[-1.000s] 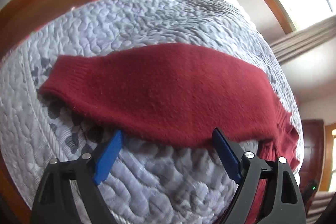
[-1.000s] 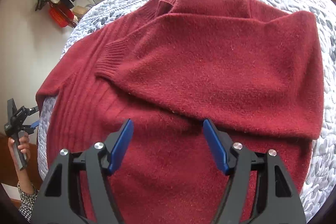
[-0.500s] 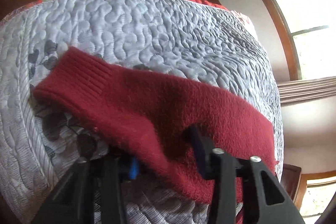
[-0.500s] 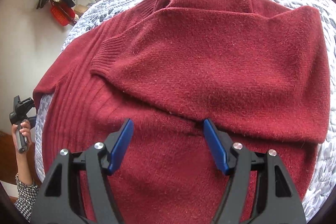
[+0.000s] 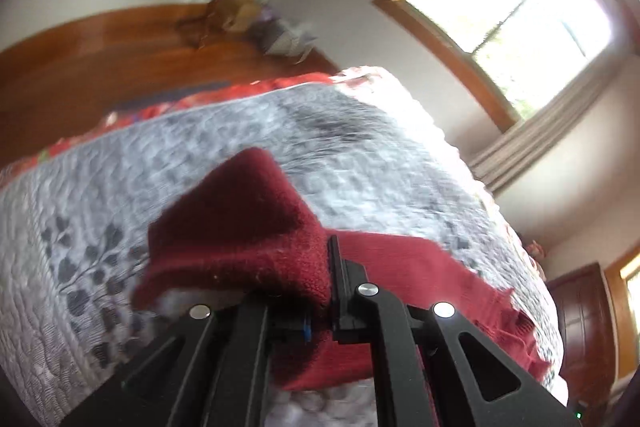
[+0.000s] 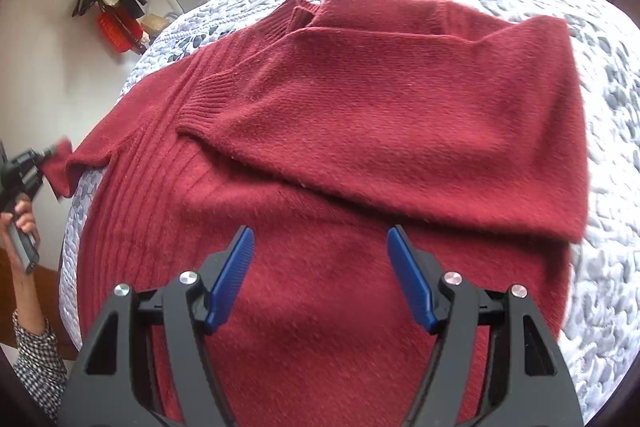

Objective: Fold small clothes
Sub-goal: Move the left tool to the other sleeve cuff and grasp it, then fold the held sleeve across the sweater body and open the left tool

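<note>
Since half a second earlier, the left gripper has closed on the outstretched sleeve of the red sweater and raised it off the grey quilted bedspread; a second ago those tongs stood spread at the sleeve's near edge; the right gripper has barely shifted over the garment's lower body. Left tongs now shut tight on a bunched fold of knit, the cuff end rising to a peak above the bed; right tongs wide open, blue pads apart and holding nothing, hovering over the lower body, contact not clear. Sweater lies flat across the bed, collar at the far end from the right wrist camera; the right-hand sleeve already folded across the chest, its ribbed cuff pointing left. Seen from the right wrist view, the lifted sleeve hangs at the sweater's far left edge, beside the person's hand on the left tool; its long axis runs outward from the shoulder, away from the body. The coming move appears to turn on that: the sleeve lies to the left of the torso, so it must travel rightward across the chest; the left hand is the nearer and already has it.
</note>
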### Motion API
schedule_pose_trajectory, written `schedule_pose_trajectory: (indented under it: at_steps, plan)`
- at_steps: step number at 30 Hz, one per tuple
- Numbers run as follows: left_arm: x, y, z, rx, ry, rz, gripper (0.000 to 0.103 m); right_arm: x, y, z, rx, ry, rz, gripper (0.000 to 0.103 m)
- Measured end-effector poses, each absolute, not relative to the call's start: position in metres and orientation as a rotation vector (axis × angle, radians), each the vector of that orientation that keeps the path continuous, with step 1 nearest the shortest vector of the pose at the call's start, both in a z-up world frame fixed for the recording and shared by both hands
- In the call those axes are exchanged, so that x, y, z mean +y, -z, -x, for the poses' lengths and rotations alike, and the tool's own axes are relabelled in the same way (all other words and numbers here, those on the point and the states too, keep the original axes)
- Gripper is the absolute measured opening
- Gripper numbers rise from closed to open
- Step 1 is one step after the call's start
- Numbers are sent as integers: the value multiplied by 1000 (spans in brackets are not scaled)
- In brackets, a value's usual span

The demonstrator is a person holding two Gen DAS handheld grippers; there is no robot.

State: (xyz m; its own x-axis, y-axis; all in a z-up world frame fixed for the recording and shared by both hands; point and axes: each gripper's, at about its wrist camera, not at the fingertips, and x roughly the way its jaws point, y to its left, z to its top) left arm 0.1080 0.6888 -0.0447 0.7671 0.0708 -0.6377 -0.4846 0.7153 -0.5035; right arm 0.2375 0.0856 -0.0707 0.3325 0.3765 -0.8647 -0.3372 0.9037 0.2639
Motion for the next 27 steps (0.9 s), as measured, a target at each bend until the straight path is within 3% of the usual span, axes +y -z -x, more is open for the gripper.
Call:
schedule_pose_trajectory:
  at_steps: [10,27]
  plan:
    - [564,-11,-180,591,-88,523,6,55,65,-223,1103,-410,-28,70]
    - [369,35,-240,731,217,420,6,16,81,-217,1104,-363,-59,70]
